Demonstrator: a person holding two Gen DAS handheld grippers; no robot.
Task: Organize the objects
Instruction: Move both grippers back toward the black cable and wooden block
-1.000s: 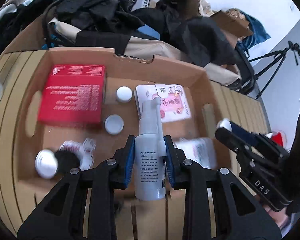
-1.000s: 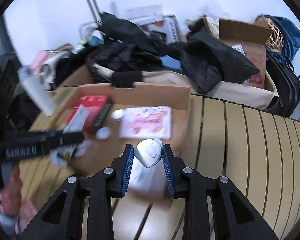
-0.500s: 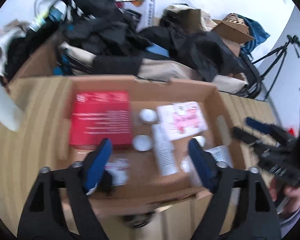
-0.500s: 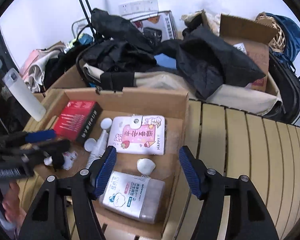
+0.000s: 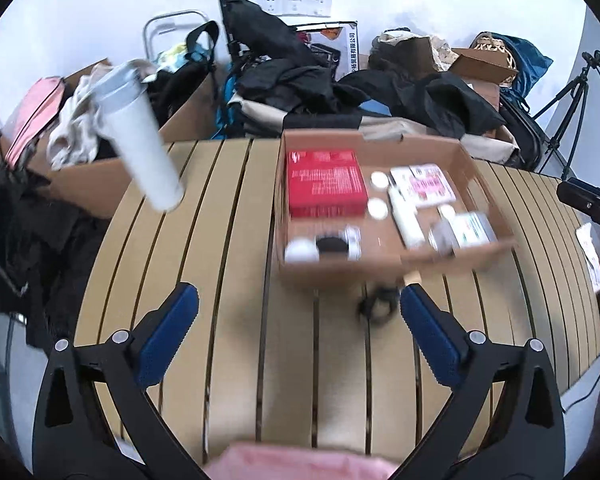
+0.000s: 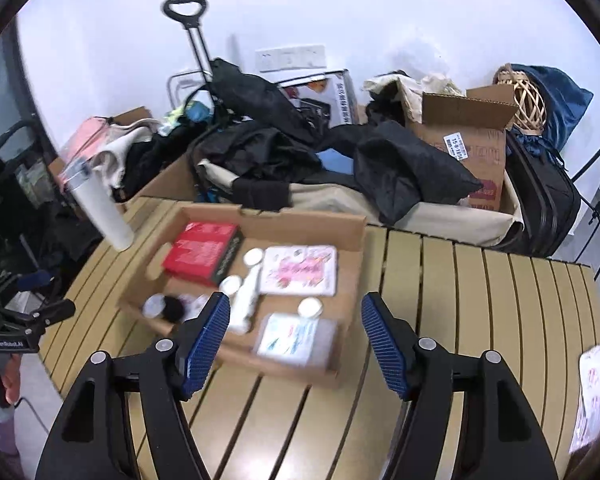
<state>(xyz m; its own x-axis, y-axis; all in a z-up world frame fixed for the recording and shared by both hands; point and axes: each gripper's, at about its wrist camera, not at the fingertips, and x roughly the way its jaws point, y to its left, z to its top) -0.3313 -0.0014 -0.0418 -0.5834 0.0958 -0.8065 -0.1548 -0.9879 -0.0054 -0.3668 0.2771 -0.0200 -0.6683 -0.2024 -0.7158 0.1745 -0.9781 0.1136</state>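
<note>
A shallow cardboard box (image 5: 440, 264) (image 6: 352, 232) sits on the slatted table. It holds a red box (image 5: 324, 184) (image 6: 200, 250), a pink-printed pack (image 5: 422, 186) (image 6: 298, 270), a white spray bottle (image 5: 406, 220) (image 6: 246, 300), a white wipes pack (image 6: 296, 338), small white lids (image 5: 377, 208) and a black-and-white item (image 5: 330, 246). My left gripper (image 5: 298, 338) is open and empty, pulled back over the table before the box. My right gripper (image 6: 296, 342) is open and empty, above the box's near edge.
A tall white cup (image 5: 140, 136) (image 6: 100, 210) stands at the table's far left edge. A small black object (image 5: 376, 306) lies on the table before the box. A paper packet (image 6: 590, 392) lies at the right. Bags, dark clothes and cartons pile up behind.
Both grippers opened, leaving the spray bottle and the small white piece in the box. Both have since drawn back from it, the left one furthest and to the left.
</note>
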